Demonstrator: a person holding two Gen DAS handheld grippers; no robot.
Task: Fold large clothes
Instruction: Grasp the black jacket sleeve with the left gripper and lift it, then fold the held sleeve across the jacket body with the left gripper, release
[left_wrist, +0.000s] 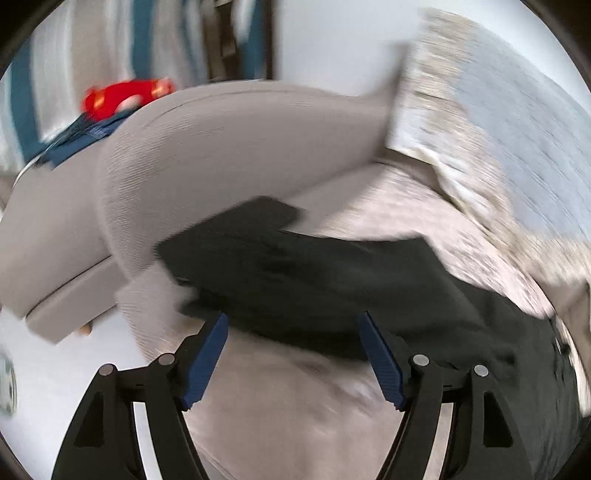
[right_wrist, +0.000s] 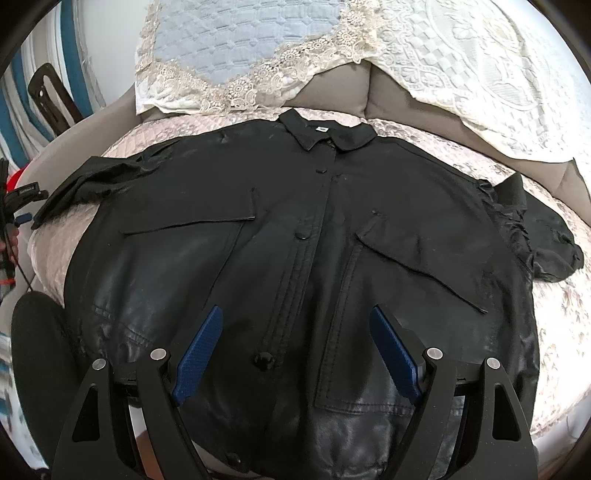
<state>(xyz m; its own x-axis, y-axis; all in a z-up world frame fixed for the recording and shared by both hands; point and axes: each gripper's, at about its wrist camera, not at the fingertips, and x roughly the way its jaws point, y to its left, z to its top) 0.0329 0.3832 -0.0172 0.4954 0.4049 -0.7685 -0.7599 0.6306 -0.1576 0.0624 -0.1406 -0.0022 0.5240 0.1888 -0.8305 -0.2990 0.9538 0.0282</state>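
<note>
My left gripper (left_wrist: 291, 362) is wide open, holding nothing, aimed at the left sleeve (left_wrist: 258, 236) of the black jacket (right_wrist: 295, 240); view blurred, contact can't be judged. Jacket lies flat, front up, on the quilted sofa cover (right_wrist: 554, 314), collar (right_wrist: 325, 134) away from me, long axis running collar to hem. My right gripper (right_wrist: 295, 354) is also wide open and empty, over the button placket near the hem. Right sleeve (right_wrist: 546, 240) is bunched far right. Left gripper looks nearer a sleeve, so probably the first fold.
</note>
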